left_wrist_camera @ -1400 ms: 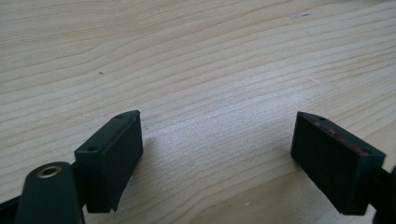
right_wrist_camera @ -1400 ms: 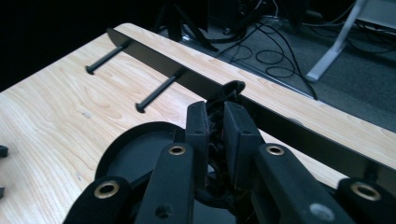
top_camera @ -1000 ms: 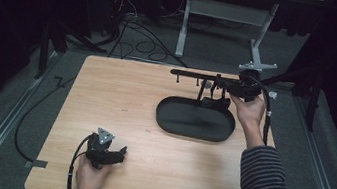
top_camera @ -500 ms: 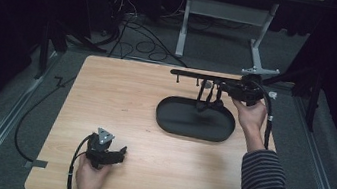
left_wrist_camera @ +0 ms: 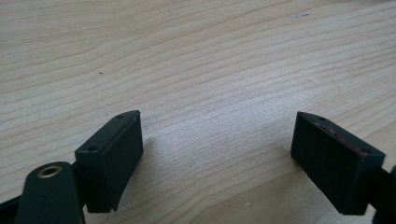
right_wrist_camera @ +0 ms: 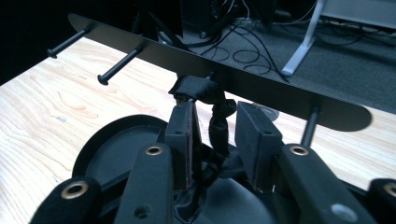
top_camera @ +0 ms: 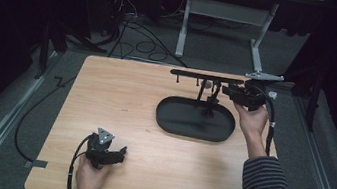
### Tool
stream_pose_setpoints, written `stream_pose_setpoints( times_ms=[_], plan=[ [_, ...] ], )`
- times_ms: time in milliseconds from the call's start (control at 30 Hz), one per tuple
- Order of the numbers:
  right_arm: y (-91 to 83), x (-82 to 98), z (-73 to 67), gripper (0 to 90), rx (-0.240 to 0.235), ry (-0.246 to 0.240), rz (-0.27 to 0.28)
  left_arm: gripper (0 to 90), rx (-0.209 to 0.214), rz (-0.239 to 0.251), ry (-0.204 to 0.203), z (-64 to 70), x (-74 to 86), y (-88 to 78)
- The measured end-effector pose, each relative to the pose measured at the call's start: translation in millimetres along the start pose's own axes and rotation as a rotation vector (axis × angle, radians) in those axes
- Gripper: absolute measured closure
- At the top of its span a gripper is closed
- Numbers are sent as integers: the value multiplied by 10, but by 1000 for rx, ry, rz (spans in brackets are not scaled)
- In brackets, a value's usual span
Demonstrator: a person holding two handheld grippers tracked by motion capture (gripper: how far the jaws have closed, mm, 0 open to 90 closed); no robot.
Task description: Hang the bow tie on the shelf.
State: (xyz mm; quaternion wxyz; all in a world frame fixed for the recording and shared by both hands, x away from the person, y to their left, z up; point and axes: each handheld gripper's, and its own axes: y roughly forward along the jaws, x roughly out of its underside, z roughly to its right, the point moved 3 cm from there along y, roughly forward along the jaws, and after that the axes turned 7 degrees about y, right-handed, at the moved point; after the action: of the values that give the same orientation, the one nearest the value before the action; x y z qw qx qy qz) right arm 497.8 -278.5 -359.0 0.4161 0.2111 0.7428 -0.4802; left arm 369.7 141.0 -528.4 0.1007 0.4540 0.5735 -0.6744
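A black stand with a flat bar and several pegs rises over a black oval tray at the table's back right. A black fabric band hangs from the bar; in the high view the band dangles over the tray. My right gripper reaches in from the right, and its jaws stand apart on either side of the band, the left one close against it. In the high view that gripper is level with the bar. My left gripper rests open on the bare wood at the front left.
The wooden table has broad free room left of the tray. Cables and a white desk frame lie on the dark floor behind. A cable trails from the right gripper along the person's forearm.
My right gripper has edged slightly left and down toward the hanging band. The left gripper has not moved.
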Motion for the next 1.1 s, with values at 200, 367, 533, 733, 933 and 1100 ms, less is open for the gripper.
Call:
stream_pose_setpoints(
  times_ms=[200,367,533,733,933,1100],
  plan=[
    [-86,52,-27,620,6,-15,37,173,0,0,-1,0,0,0],
    [-123,86,-53,597,6,-22,44,174,1,0,-1,0,0,0],
    [-175,108,-81,575,8,-33,58,174,1,0,-1,-1,0,-1],
    [-231,141,-95,553,0,-21,74,174,1,0,-2,-1,0,-1],
    [-321,162,-112,534,-19,-12,100,174,1,0,-2,-1,0,-1],
    [-365,203,-119,522,-20,-15,112,174,2,0,-2,-1,0,-1]
  ],
)
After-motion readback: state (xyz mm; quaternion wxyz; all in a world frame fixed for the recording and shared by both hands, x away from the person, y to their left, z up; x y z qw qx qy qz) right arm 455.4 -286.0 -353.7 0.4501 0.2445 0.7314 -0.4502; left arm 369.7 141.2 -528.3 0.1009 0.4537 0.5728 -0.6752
